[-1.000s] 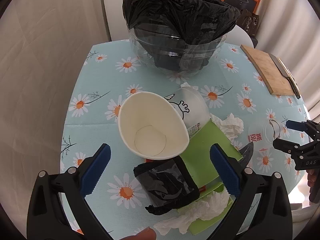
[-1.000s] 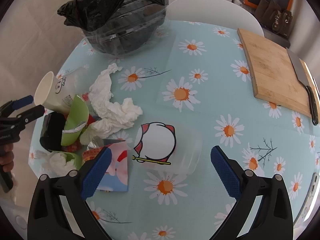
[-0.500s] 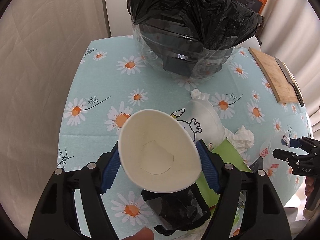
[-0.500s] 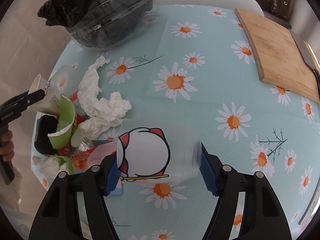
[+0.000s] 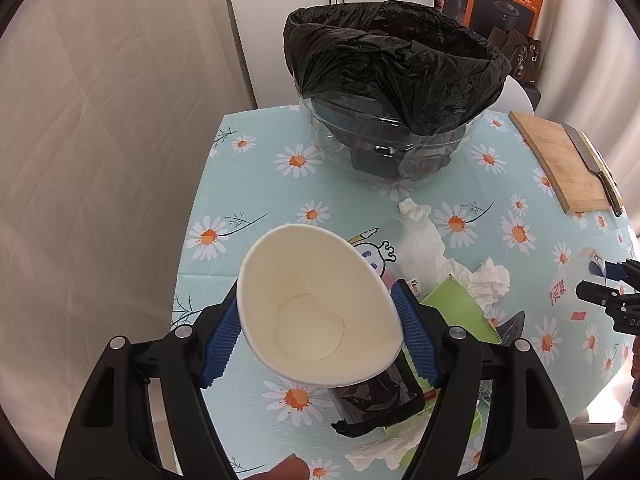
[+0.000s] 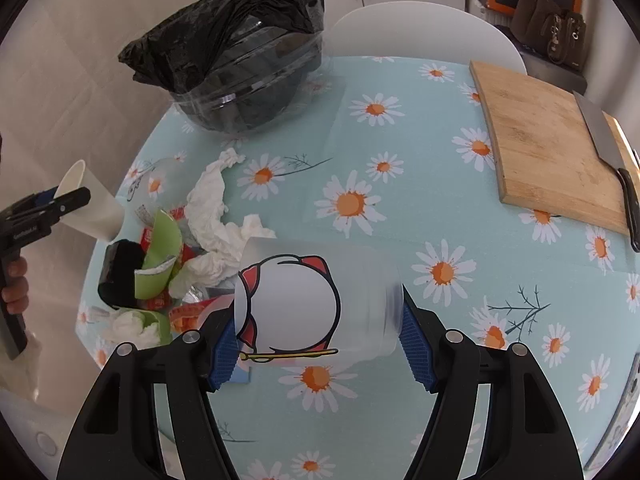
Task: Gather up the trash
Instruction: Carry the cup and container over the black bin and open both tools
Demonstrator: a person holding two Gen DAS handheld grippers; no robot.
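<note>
- Our left gripper (image 5: 320, 340) has its blue pads pressed on both sides of a white paper cup (image 5: 316, 308), which is tilted with its open mouth toward the camera and held above the table (image 5: 256, 184).
- Our right gripper (image 6: 318, 342) is clamped on a frosted plastic cup (image 6: 316, 300) printed with a cartoon figure; it lies sideways between the pads, raised off the cloth.
- Just below and right of the paper cup, we see a heap of trash: a black wrapper (image 5: 376, 408), a bent green carton (image 5: 460, 312), crumpled white tissues (image 5: 480, 280) and another clear cartoon cup (image 5: 384, 248) lying on its side.
- From the right wrist view, the same heap sits at the near left edge of the table, with red wrappers (image 6: 188, 312) tucked among the tissues.
- At the far side stands a clear bin lined with a black bag (image 5: 396, 80), its mouth open.
- On the far right lies a wooden cutting board (image 6: 548, 148) with a cleaver (image 6: 600, 128) resting on its right edge.
- The daisy tablecloth covers the whole table.
</note>
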